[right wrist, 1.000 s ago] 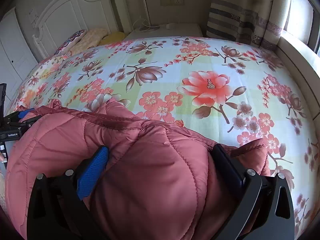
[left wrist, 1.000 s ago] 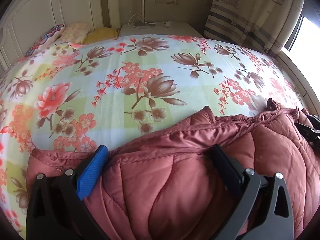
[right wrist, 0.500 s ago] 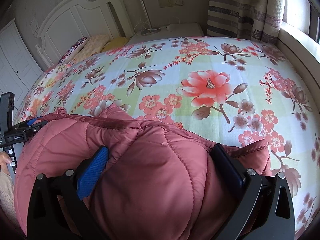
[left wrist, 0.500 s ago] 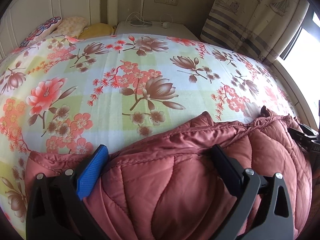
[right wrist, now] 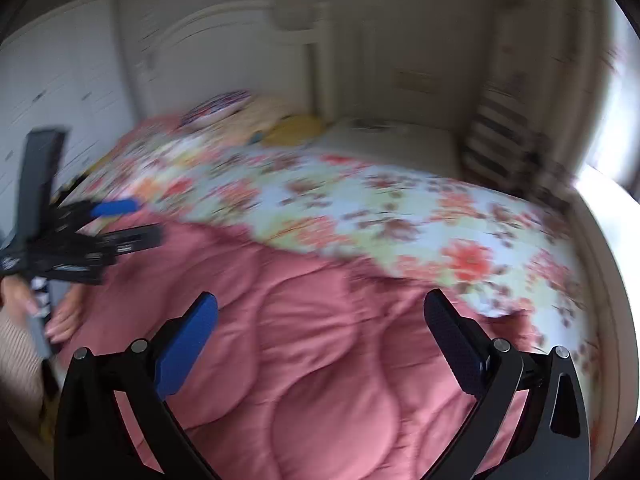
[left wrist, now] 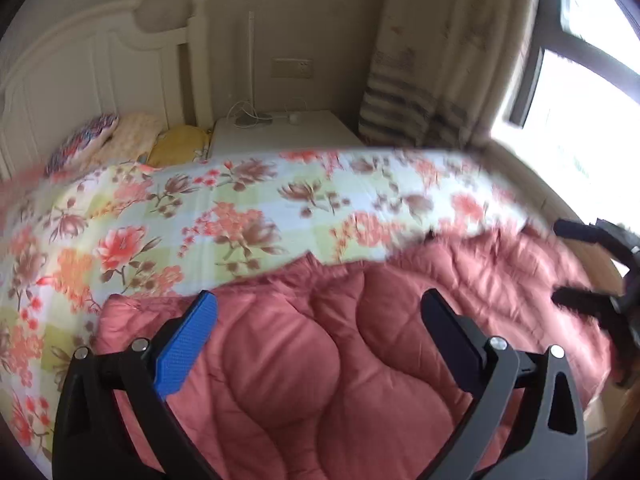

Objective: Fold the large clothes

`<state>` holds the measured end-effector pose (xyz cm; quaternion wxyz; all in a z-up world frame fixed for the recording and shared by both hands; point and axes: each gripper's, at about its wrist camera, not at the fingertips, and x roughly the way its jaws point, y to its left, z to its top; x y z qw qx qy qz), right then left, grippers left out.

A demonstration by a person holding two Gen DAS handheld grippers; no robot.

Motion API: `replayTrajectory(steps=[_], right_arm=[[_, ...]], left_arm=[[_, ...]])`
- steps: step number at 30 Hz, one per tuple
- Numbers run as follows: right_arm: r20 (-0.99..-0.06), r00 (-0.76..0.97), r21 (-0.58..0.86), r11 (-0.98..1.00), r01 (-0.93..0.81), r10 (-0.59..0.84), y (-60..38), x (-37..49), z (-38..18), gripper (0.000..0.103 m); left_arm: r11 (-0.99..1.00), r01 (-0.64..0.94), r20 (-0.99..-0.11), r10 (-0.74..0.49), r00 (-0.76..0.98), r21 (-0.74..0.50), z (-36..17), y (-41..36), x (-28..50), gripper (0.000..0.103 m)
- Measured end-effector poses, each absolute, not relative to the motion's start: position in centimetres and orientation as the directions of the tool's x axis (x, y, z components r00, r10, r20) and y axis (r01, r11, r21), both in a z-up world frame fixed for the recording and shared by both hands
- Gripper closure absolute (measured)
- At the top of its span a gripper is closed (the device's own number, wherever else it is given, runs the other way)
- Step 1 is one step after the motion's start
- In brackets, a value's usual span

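Note:
A quilted pink-red padded jacket [left wrist: 360,340] lies on the flowered bedspread [left wrist: 200,216] and fills the near part of both views [right wrist: 320,340]. My left gripper [left wrist: 320,320] is open above the jacket, its fingers wide apart and holding nothing. My right gripper [right wrist: 320,320] is also open and raised above the jacket. The right gripper shows at the right edge of the left wrist view [left wrist: 592,272]. The left gripper shows at the left of the right wrist view [right wrist: 100,232]. Both views are blurred by motion.
A white headboard [left wrist: 100,80], pillows [left wrist: 120,140] and a white bedside table [left wrist: 280,132] stand at the far end. A striped curtain [left wrist: 420,80] and a bright window [left wrist: 580,100] lie to the right. White wardrobe doors [right wrist: 60,80] stand at the left.
Both grippers have lifted off the jacket and tilted upward, so more of the wall and headboard shows. The jacket now lies flatter below the fingers.

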<state>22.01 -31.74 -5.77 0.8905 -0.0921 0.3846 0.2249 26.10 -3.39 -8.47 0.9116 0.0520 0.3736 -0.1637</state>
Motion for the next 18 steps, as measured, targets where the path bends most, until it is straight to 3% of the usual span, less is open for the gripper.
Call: replayTrajectory(steps=[3,5,13,16,18], right_arm=[[-0.823,0.510,-0.042,0.869,-0.492,0.250,-29.6,23.5,-11.6,0.004],[-0.778,0.526,0.057,0.873,-0.485,0.343,-30.6,24.5,-12.9,0.004],[-0.784,0.507,0.101,0.881,-0.463,0.357,-31.2,25.4,-12.5,0.004],[-0.783,0.575,-0.009,0.920,-0.392,0.237,-31.7,23.7,-10.3,0.005],[-0.740,0.626,-0.027,0.918,-0.396,0.248,-32.3,22.0,-7.8,0.005]], left_arm=[[0.941,0.339,-0.800,-0.203,0.565,0.001,-13.9,-5.1,28.1,0.002],[0.945,0.325,-0.794,-0.223,0.566,-0.034,-14.1,-4.7,28.8,0.002],[0.947,0.315,-0.800,-0.241,0.550,-0.069,-14.0,-4.4,29.0,0.002],[0.956,0.284,-0.797,-0.223,0.561,-0.068,-12.5,-3.4,28.4,0.002],[0.960,0.272,-0.765,-0.226,0.604,-0.069,-10.6,-2.0,27.1,0.002]])
